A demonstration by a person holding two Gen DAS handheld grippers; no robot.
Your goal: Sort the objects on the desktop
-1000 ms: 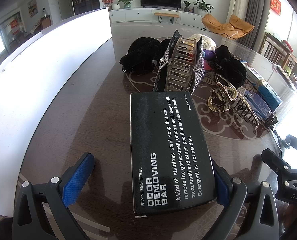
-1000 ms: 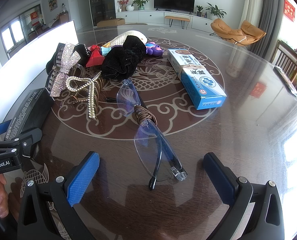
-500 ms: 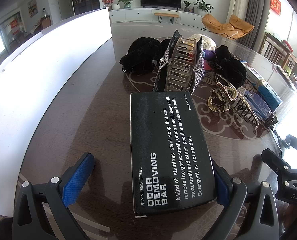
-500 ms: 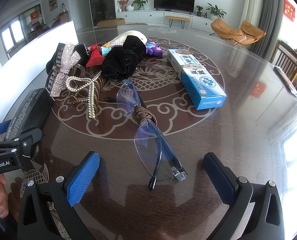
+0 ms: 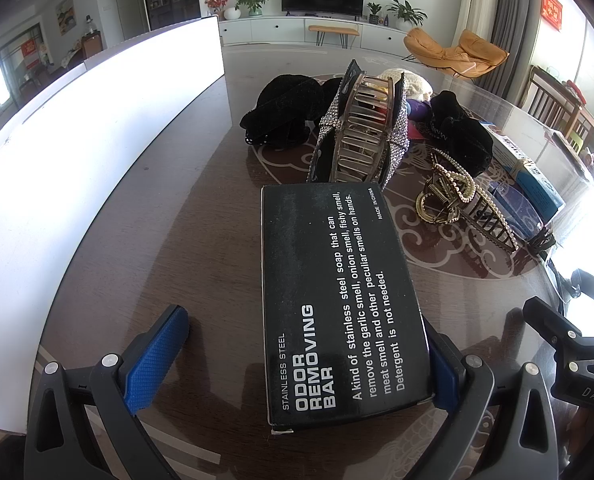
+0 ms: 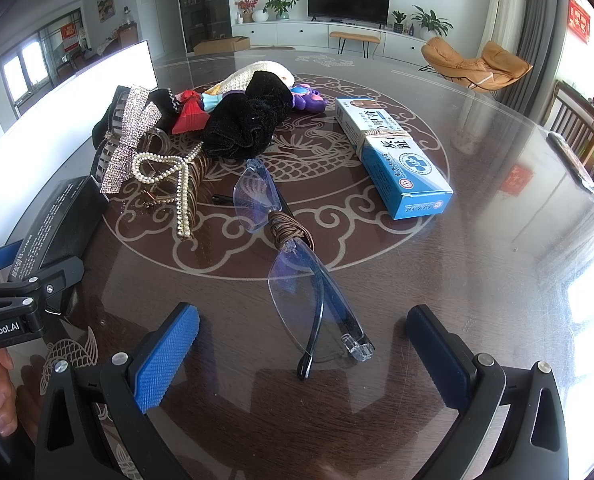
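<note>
Clearly spread wide, left tongs (image 5: 305, 356), with the black soap-bar box (image 5: 337, 292) lying flat on the tabletop (image 5: 177, 232) between the pads: right pad touching or nearly touching the box's right long edge, left pad well apart from it at 9 o'clock. Long axis of box running roughly 6 to 12 o'clock, along the fingers, so probably ready for a squeeze across the short side. Just beyond, at 12 o'clock, rhinestone claw clip (image 5: 361, 132); at 2 o'clock, pearl hair clip (image 5: 457, 200).

Likewise spread, right tongs (image 6: 301, 352), pinching nothing; folded glasses (image 6: 297, 264) between the pads, temple tips nearest, frame reaching toward 11 o'clock. Farther, at 1 o'clock, blue medicine box (image 6: 397, 164); at 11 o'clock, black scrunchie (image 6: 245, 124).
</note>
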